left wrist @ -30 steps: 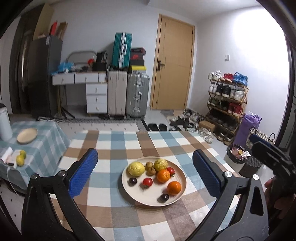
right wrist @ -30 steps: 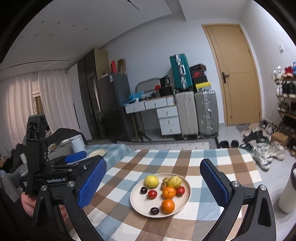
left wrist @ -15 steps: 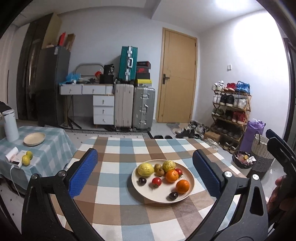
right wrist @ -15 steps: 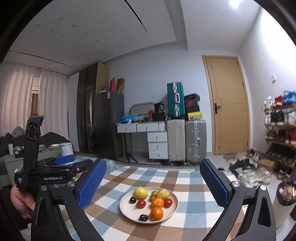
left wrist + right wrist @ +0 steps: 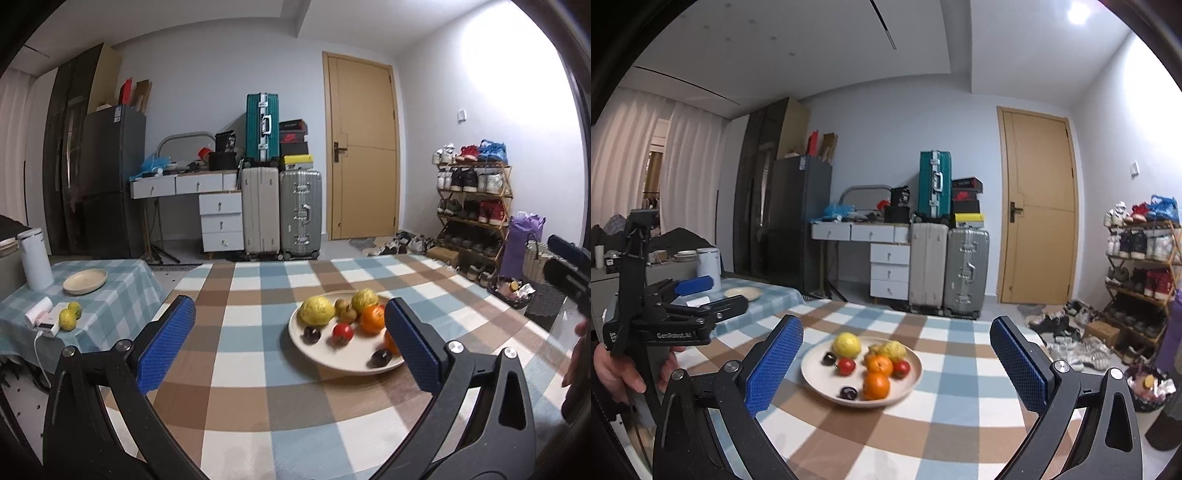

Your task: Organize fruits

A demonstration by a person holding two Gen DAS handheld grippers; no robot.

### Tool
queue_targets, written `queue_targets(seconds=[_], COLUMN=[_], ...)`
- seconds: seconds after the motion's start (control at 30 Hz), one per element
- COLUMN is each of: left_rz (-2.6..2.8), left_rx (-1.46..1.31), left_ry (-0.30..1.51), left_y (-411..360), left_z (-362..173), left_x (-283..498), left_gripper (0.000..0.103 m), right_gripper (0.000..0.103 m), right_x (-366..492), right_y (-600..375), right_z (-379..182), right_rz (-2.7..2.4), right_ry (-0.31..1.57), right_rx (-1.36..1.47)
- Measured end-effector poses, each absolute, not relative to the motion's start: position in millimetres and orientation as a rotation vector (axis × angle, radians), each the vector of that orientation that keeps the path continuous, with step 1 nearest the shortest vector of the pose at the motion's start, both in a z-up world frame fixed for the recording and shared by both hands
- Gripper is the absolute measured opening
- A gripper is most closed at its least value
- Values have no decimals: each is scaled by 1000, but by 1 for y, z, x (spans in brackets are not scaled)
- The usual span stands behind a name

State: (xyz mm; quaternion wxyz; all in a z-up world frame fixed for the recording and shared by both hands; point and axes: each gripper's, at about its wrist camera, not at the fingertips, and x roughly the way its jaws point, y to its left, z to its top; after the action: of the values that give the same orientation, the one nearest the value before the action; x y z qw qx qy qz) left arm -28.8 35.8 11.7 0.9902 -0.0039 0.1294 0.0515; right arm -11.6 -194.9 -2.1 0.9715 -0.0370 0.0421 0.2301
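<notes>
Left wrist view: left gripper (image 5: 290,341) hovering above the checked table (image 5: 258,376), blue pads wide apart, gripping nothing. Sitting toward the table's right edge, a plate (image 5: 332,360) carrying fruit (image 5: 317,311).

Right wrist view: right gripper (image 5: 895,363) hanging with pads spread apart, framing the plate (image 5: 820,380) of fruit (image 5: 876,385) resting mid-table (image 5: 923,432).

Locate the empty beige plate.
Left wrist view, far left: the empty beige plate sits on the side table, beside the white canister.
</notes>
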Motion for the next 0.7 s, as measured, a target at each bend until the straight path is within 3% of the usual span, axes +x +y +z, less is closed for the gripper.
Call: queue_targets(seconds=[0.7], left_rz=[143], left_rx=[-30], left_ry=[320], left_y=[60], left_z=[-30], left_x=[-4], left_gripper=[102], right_gripper=[103], right_x=[32], right_y=[-186], right_z=[-41], right_rz=[453], right_ry=[172], right_rx=[-104])
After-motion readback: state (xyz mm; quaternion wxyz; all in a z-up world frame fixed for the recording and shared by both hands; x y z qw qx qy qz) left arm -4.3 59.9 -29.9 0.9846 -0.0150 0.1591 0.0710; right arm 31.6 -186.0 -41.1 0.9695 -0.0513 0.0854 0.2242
